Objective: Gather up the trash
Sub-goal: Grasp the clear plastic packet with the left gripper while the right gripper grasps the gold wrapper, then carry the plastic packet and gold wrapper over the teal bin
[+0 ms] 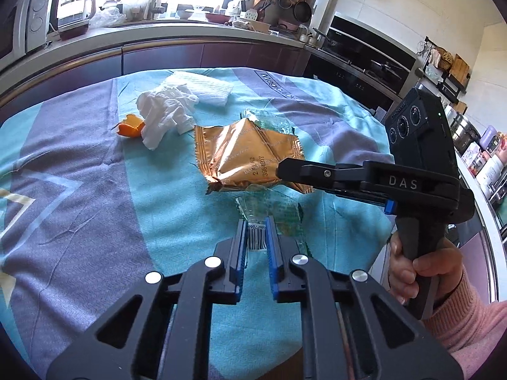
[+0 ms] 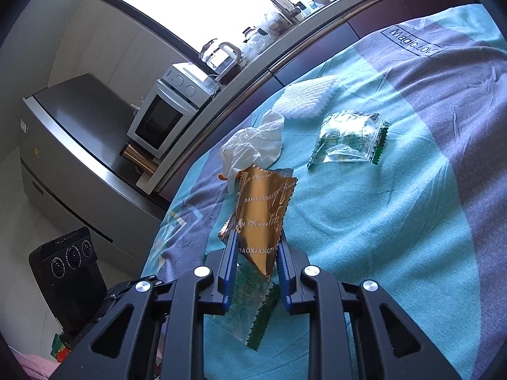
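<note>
A gold foil wrapper point(image 2: 259, 215) stands tilted up off the cloth with my right gripper point(image 2: 257, 240) shut on its lower end. In the left wrist view, that gripper point(image 1: 282, 171) comes in from the right onto the gold wrapper point(image 1: 244, 155). A clear wrapper with green print point(image 1: 269, 212) lies just in front of it; my left gripper point(image 1: 256, 221) is shut on its barcode end. The same clear wrapper point(image 2: 253, 310) shows under the right fingers. A second clear green wrapper point(image 2: 348, 139), a crumpled white tissue point(image 1: 164, 110) and an orange peel point(image 1: 130, 126) lie farther back.
The table carries a teal and purple cloth point(image 1: 95, 174) with a white foam net point(image 1: 202, 88) at its far edge. A kitchen counter point(image 1: 158, 31) with a kettle and microwave runs behind. A hand in a pink sleeve point(image 1: 424, 266) holds the right gripper's handle.
</note>
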### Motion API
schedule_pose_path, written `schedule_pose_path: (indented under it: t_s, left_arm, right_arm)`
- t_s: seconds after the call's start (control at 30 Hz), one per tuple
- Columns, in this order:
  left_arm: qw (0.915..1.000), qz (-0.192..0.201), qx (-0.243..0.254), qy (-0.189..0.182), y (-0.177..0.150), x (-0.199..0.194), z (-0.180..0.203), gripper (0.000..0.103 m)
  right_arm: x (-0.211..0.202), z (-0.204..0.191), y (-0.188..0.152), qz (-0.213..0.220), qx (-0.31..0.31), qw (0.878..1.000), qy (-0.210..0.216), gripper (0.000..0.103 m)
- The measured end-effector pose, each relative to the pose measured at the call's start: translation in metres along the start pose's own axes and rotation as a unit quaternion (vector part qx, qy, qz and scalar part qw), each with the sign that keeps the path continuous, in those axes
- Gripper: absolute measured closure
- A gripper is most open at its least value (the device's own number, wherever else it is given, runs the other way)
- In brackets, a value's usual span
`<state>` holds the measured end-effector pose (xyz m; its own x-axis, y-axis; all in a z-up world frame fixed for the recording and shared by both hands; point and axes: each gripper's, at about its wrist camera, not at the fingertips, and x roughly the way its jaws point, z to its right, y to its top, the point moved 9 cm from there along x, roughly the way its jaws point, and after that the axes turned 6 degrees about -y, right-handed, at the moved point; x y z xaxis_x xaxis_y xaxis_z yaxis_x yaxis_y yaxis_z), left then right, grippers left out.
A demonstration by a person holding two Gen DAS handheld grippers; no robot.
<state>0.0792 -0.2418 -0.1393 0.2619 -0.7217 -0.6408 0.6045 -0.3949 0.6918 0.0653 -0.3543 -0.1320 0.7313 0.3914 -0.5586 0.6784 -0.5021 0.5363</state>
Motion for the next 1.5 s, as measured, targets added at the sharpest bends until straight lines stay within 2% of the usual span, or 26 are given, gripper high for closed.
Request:
schedule_pose_path:
  t_s: [0.47,1.0,1.2,1.5]
  left_arm:
    - [0.9984,0.050,-0.022,0.014,-0.008,-0.064,-0.031,0.094]
    - [0.9876,0.126,-0.054,0.075,-0.010,-0.160,-0.079,0.094]
    - [0.9768,0.159,-0.090,0.112,-0.023,-0.204,-0.111,0.094]
    - [0.9466,0.211,-0.162,0.182,-0.060,-0.284,-0.172,0.094]
  right_arm:
    - [-0.009,-0.027,0.007,0.013,-0.026,0.999,0.012,0.082]
    - [0.021,-0.101,0.005,-0.011,-0.081,0.994,0.069,0.082]
    - [0.046,-0.147,0.003,-0.034,-0.120,0.987,0.098,0.082]
    - [0.093,-0.212,-0.012,-0.084,-0.170,0.971,0.144,0.082]
